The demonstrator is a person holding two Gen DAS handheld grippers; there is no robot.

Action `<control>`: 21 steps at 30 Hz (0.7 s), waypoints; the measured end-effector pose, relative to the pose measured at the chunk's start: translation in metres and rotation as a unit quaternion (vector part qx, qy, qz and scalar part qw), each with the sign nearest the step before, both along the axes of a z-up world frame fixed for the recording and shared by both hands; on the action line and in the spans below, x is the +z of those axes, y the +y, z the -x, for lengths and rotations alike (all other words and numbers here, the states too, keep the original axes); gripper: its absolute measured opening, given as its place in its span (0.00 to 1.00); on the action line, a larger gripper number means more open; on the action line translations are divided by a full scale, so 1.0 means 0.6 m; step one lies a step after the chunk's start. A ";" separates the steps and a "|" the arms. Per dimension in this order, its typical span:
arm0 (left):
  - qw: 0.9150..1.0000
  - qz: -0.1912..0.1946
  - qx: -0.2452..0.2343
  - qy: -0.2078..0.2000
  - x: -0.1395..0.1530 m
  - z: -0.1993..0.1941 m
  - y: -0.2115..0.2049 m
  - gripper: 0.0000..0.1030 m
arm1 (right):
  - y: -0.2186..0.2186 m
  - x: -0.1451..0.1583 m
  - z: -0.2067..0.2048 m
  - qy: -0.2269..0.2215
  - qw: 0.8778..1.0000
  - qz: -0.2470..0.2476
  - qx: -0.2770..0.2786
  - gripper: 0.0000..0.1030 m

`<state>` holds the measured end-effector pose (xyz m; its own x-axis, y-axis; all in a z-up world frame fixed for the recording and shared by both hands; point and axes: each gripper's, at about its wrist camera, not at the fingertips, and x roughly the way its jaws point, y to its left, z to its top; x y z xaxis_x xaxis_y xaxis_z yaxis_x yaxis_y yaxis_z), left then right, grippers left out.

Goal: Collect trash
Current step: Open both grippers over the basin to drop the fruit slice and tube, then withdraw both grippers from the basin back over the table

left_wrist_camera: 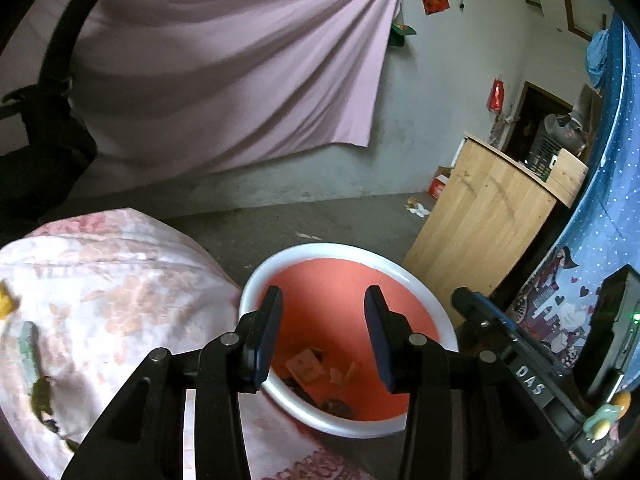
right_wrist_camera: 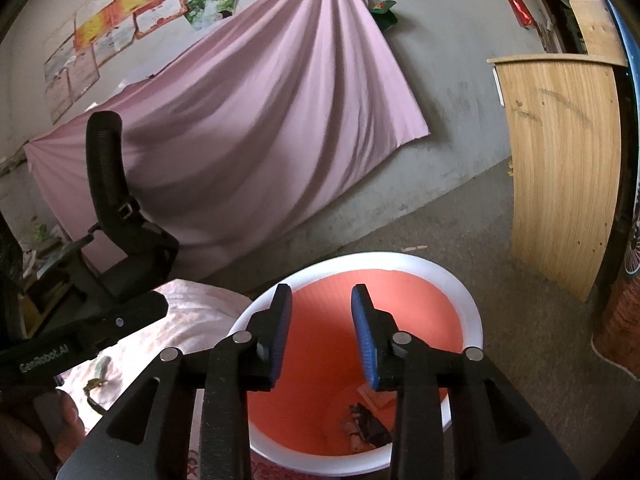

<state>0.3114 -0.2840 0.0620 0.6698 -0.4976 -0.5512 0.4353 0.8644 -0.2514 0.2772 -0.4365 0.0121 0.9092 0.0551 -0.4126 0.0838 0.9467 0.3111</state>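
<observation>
A bin [left_wrist_camera: 332, 249] with a white rim and orange-red inside stands on the floor beside the table. My left gripper [left_wrist_camera: 324, 292] hangs open over its mouth with nothing between the fingers. Tan scraps [left_wrist_camera: 306, 364] and dark bits lie at the bottom. In the right wrist view my right gripper [right_wrist_camera: 322, 292] is open and empty over the same bin [right_wrist_camera: 380, 261]. A dark wrapper [right_wrist_camera: 368, 420] lies below it. On the floral tablecloth [left_wrist_camera: 120, 280] rest a yellow piece [left_wrist_camera: 5, 304], a pale green strip [left_wrist_camera: 27, 348] and a dark green scrap [left_wrist_camera: 42, 396].
A wooden cabinet [left_wrist_camera: 488, 216] stands right of the bin, with paper scraps [left_wrist_camera: 418, 208] on the floor behind it. A pink sheet [left_wrist_camera: 224, 72] covers the wall. A black chair [right_wrist_camera: 116, 208] stands beyond the table. A blue dotted cloth [left_wrist_camera: 600, 220] hangs at the far right.
</observation>
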 end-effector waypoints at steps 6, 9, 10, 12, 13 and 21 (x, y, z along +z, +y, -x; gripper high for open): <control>0.998 0.002 0.042 -0.038 0.015 0.030 0.067 0.49 | 0.029 0.021 0.012 -0.042 0.999 0.016 0.012 0.42; 0.996 0.006 0.068 -0.054 0.024 0.043 0.109 0.53 | 0.049 0.030 0.016 -0.061 0.998 0.027 0.021 0.46; 0.995 0.009 0.077 -0.059 0.026 0.048 0.121 0.57 | 0.058 0.034 0.018 -0.070 0.997 0.031 0.025 0.49; 0.993 0.014 0.096 -0.070 0.029 0.059 0.155 0.64 | 0.074 0.039 0.020 -0.082 0.995 0.037 0.033 0.52; 0.991 0.018 0.108 -0.077 0.031 0.065 0.173 0.74 | 0.082 0.041 0.022 -0.088 0.995 0.040 0.037 0.59; 0.970 0.030 0.186 -0.152 0.039 0.127 0.290 0.98 | 0.155 0.057 0.040 -0.157 0.983 0.058 0.076 1.00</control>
<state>0.2351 -0.1099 0.0855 0.9364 -0.2161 -0.2766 0.1590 0.9637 -0.2146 0.2529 -0.3432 0.0462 0.9776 0.1700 -0.1238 -0.1452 0.9715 0.1872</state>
